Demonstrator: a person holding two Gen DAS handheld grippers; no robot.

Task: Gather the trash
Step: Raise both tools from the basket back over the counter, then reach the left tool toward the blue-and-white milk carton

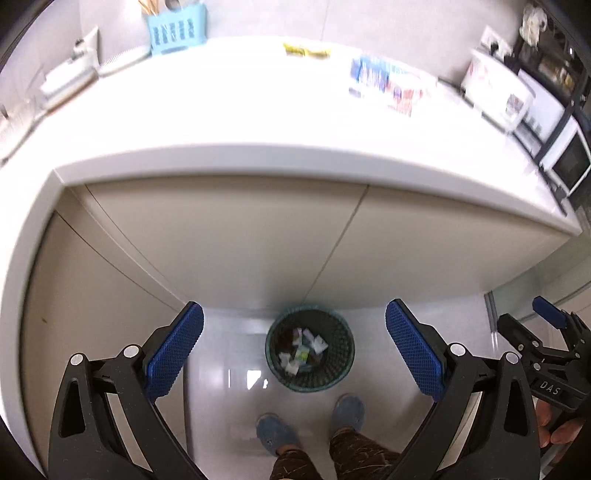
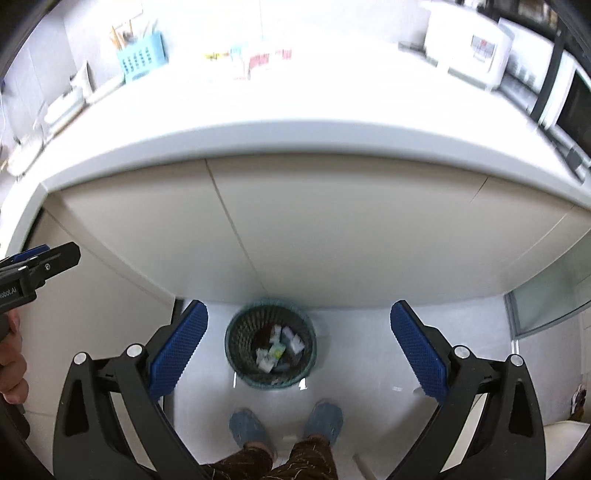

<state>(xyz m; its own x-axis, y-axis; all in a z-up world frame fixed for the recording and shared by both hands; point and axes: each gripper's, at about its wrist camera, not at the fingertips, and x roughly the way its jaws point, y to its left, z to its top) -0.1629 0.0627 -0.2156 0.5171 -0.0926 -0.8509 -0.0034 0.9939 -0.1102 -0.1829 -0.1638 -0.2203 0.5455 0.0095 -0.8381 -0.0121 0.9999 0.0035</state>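
Observation:
A dark mesh wastebasket (image 1: 310, 350) (image 2: 270, 345) stands on the floor against the cabinet, with several scraps of paper and wrappers inside. My left gripper (image 1: 294, 332) hangs open high above it with nothing between its blue pads. My right gripper (image 2: 299, 334) is open too, also above the basket and holding nothing. On the white countertop (image 1: 240, 107) lie a yellow wrapper (image 1: 306, 51) and blue, white and red packets (image 1: 386, 83); in the right wrist view these packets (image 2: 255, 59) are blurred and washed out.
A light blue utensil caddy (image 1: 174, 30) (image 2: 139, 59) stands at the back left of the counter. A white appliance (image 1: 496, 90) (image 2: 469, 48) and a microwave (image 1: 567, 160) sit at the right. The person's feet in blue slippers (image 1: 310, 421) stand just before the basket.

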